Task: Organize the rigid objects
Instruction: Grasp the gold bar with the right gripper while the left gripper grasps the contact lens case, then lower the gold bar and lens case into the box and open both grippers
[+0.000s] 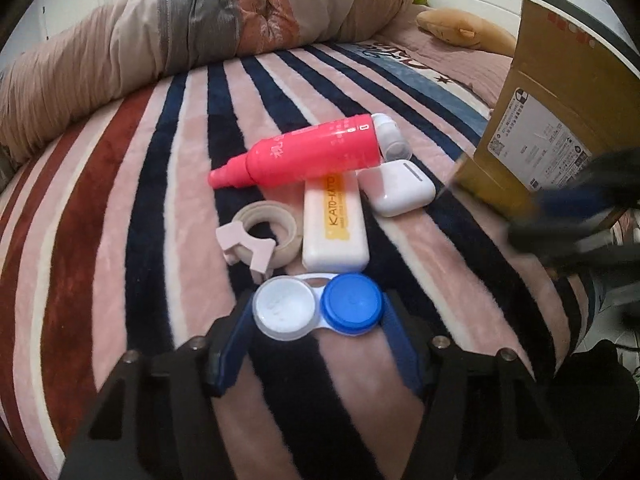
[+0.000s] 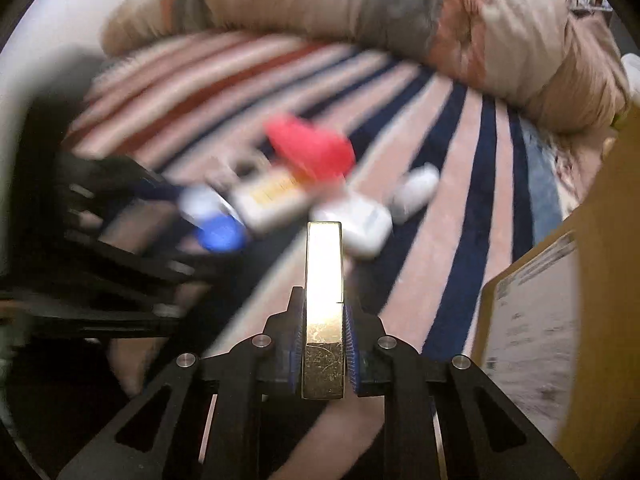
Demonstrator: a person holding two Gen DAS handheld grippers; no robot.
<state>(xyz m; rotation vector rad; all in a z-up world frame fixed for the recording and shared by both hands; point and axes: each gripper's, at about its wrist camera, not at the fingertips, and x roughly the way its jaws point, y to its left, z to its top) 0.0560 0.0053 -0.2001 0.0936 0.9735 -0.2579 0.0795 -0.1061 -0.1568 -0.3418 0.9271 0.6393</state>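
Observation:
My left gripper has its blue fingers around a contact lens case with one white and one blue cap, lying on the striped blanket; the fingers touch both ends. Beyond it lie a white KATO box, a tape roll with a pink holder, a pink spray bottle, a white earbud case and a small white bottle. My right gripper is shut on a gold rectangular bar. It shows blurred at the right in the left wrist view.
A cardboard box with a shipping label stands at the right; it also shows in the right wrist view. A rolled duvet and a plush toy lie at the back of the bed.

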